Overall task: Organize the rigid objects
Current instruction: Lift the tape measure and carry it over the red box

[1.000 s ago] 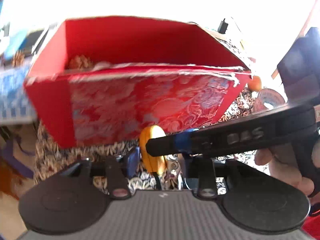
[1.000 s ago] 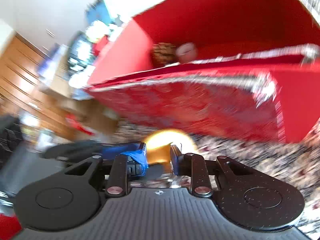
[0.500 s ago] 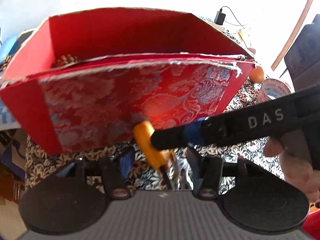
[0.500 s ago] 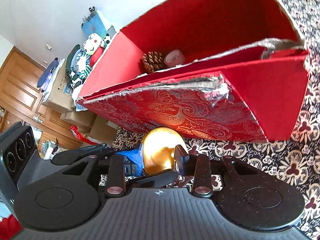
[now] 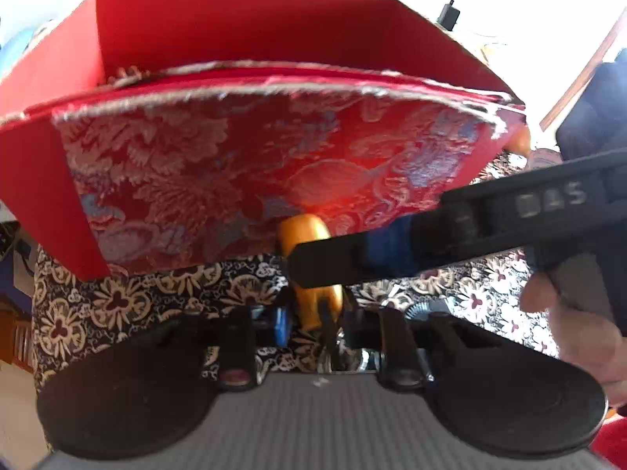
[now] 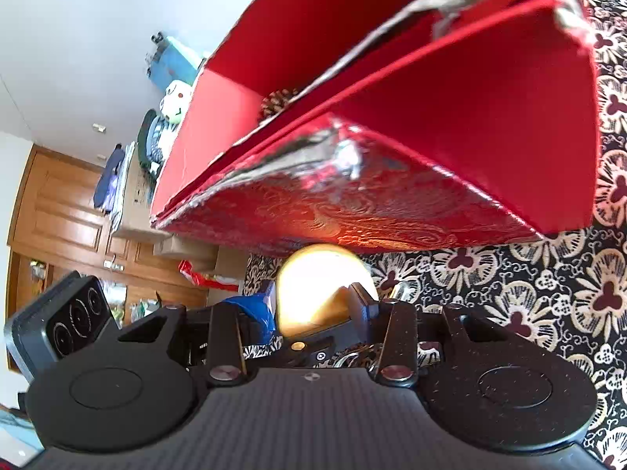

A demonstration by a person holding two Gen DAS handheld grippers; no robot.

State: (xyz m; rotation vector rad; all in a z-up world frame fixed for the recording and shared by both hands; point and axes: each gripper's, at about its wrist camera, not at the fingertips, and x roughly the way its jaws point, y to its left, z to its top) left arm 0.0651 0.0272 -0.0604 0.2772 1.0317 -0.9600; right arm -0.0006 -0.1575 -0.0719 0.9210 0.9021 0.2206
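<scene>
Ball: a shiny orange-gold ball (image 6: 325, 286) sits pinched in the right tongs (image 6: 313, 309), just in front of the red box and low against its patterned front wall; in the left view the ball (image 5: 309, 243) shows at 6 o'clock of the box.
Right tongs: pressed onto the ball from both sides; a hand (image 5: 576, 321) grips the handle.
Left tongs (image 5: 313, 321): just below the ball; whether they pinch it, cannot tell.
Box: red box (image 5: 219, 172), open on top, brocade front, frayed rim.
Inside box: a pine cone (image 6: 278, 100) at the far corner.
Worktop: black floral cloth (image 6: 548, 293) under everything.
Background: wooden cabinets (image 6: 62, 211) at 9 o'clock in the right view.
</scene>
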